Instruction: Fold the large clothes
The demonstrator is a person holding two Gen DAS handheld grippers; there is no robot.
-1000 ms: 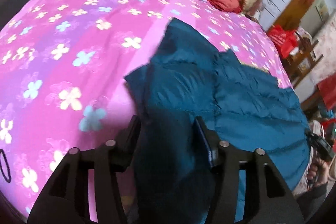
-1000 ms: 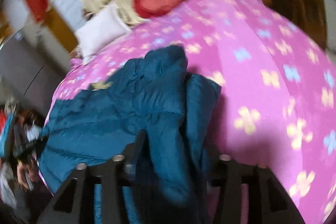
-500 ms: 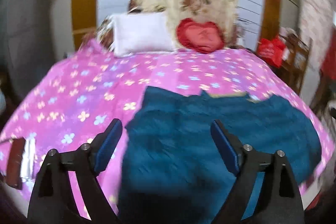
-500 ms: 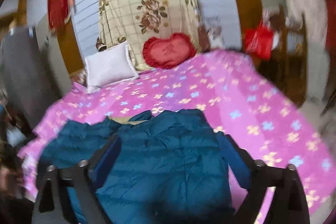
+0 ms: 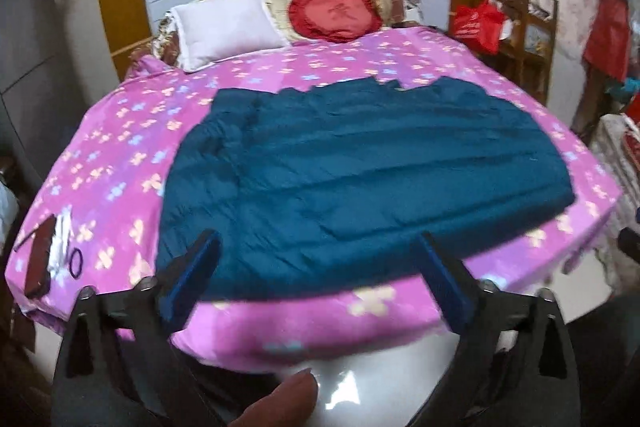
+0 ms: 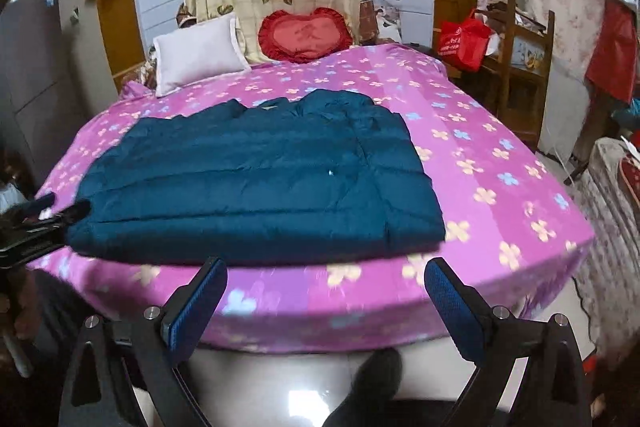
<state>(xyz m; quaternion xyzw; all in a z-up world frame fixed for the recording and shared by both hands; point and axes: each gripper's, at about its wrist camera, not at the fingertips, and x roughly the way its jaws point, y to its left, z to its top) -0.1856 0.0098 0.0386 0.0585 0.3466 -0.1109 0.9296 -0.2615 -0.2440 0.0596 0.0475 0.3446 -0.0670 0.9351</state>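
A dark teal padded jacket (image 5: 352, 167) lies flat on the pink flowered bed (image 5: 120, 163), with both sides folded in. It also shows in the right wrist view (image 6: 256, 183), near the bed's front edge (image 6: 320, 291). My left gripper (image 5: 316, 275) is open and empty, held off the bed in front of the jacket's hem. My right gripper (image 6: 324, 299) is open and empty, below the bed's front edge. The left gripper (image 6: 44, 215) also shows at the left edge of the right wrist view.
A white pillow (image 5: 224, 27) and a red heart cushion (image 5: 334, 15) lie at the head of the bed. A dark phone and a hair band (image 5: 48, 255) lie at the bed's front left corner. A wooden shelf with a red bag (image 6: 464, 43) stands to the right.
Both grippers let go of the jacket's folded sides, opened, and pulled back off the bed. The jacket now lies flat with both sides folded in.
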